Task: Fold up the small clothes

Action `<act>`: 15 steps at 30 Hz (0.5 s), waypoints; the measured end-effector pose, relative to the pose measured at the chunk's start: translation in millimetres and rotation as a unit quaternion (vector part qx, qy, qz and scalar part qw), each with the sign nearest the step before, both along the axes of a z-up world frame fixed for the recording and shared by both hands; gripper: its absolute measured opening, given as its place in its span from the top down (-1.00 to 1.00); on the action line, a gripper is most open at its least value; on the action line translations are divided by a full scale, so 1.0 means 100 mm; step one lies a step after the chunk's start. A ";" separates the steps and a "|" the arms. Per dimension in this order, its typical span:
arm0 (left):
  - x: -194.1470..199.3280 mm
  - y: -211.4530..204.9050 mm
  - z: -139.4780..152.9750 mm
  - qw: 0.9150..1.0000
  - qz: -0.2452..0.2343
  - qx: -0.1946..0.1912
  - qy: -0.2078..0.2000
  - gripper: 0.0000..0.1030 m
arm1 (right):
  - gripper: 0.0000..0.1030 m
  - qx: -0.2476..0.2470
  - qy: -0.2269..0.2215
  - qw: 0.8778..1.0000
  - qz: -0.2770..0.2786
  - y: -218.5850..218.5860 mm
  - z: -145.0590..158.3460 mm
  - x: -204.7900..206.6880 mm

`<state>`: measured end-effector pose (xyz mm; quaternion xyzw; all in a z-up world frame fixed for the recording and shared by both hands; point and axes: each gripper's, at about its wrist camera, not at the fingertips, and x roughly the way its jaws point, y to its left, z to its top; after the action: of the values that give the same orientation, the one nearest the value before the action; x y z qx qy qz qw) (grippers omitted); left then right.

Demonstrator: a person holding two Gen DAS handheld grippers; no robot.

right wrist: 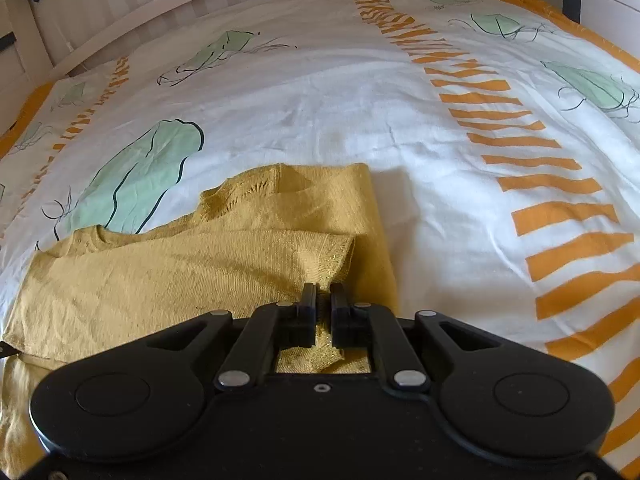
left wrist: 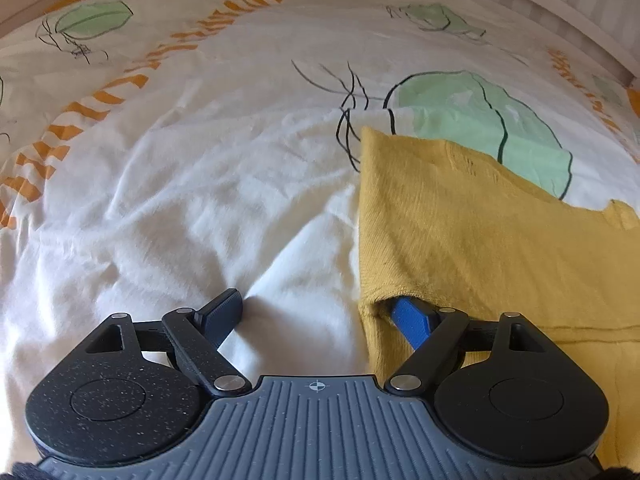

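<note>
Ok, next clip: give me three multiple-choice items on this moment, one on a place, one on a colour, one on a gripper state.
1. Where does the garment lie?
A. on the printed bedcover
B. on a wooden floor
C. in a basket

2. What colour is the garment?
A. navy
B. mustard yellow
C. pink

3. How does the right gripper stand?
A. wide open above bare sheet
B. out of view
C. shut on a fold of the garment

Key:
1 A, yellow cloth is spread on the white cover with green and orange print.
2 B, both wrist views show it yellow.
3 C, the two fingers stand close together with yellow knit pinched between them; the left gripper, by contrast, is open, one blue finger tucked under the garment's edge.
</note>
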<state>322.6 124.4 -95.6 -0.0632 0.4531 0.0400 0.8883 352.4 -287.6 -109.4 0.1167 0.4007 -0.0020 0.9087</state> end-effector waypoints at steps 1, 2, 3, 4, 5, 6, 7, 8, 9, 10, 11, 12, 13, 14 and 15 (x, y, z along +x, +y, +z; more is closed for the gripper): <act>-0.01 0.03 0.01 1.000 0.004 -0.004 0.008 -0.57 | 0.75 -0.001 0.000 1.000 0.000 0.00 0.00 0.00; -0.01 0.06 0.01 1.000 0.009 -0.006 0.014 -0.57 | 0.74 0.000 0.000 1.000 0.000 -0.01 0.01 -0.01; -0.02 0.09 0.01 1.000 0.010 -0.008 0.019 -0.57 | 0.74 0.002 0.000 1.000 -0.002 -0.02 0.00 -0.01; -0.03 0.11 0.01 1.000 0.009 -0.012 0.021 -0.57 | 0.74 0.003 0.001 1.000 -0.004 -0.03 0.01 -0.01; -0.03 0.13 0.01 1.000 0.008 -0.014 0.023 -0.57 | 0.73 0.004 0.001 1.000 -0.007 -0.05 0.01 -0.01; -0.03 0.14 0.02 1.000 0.008 -0.016 0.023 -0.57 | 0.73 0.007 0.000 1.000 -0.008 -0.06 0.01 -0.01; -0.04 0.15 0.02 1.000 0.009 -0.018 0.024 -0.57 | 0.67 0.011 0.000 1.000 -0.010 -0.06 0.02 -0.01; -0.05 0.15 0.03 0.999 0.011 -0.019 0.023 -0.57 | 0.65 0.013 0.000 1.000 -0.013 -0.08 0.02 -0.03; -0.06 0.15 0.03 0.999 0.011 -0.019 0.023 -0.57 | 0.65 0.012 0.001 1.000 -0.017 -0.09 0.03 -0.04; -0.07 0.15 0.04 1.000 0.013 -0.019 0.022 -0.57 | 0.57 0.013 0.001 1.000 -0.019 -0.10 0.04 -0.06; -0.09 0.15 0.05 0.999 0.015 -0.018 0.021 -0.56 | 0.45 0.014 -0.001 1.000 -0.021 -0.11 0.06 -0.09; -0.11 0.15 0.07 0.999 0.018 -0.017 0.019 -0.56 | 0.34 0.013 -0.001 1.000 -0.025 -0.13 0.08 -0.12; -0.14 0.16 0.09 1.000 0.021 -0.017 0.017 -0.56 | 0.10 0.014 -0.002 1.000 -0.028 -0.14 0.10 -0.15; -0.17 0.16 0.10 1.000 0.023 -0.017 0.013 -0.56 | -0.10 0.015 -0.004 0.999 -0.031 -0.16 0.12 -0.19; -0.20 0.17 0.12 0.999 0.026 -0.018 0.008 -0.57 | -0.17 0.016 -0.006 0.999 -0.035 -0.17 0.15 -0.24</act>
<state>302.7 141.3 -84.1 -0.0906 0.4592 0.0553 0.8820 328.0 -305.1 -94.6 0.1452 0.3907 -0.0268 0.9086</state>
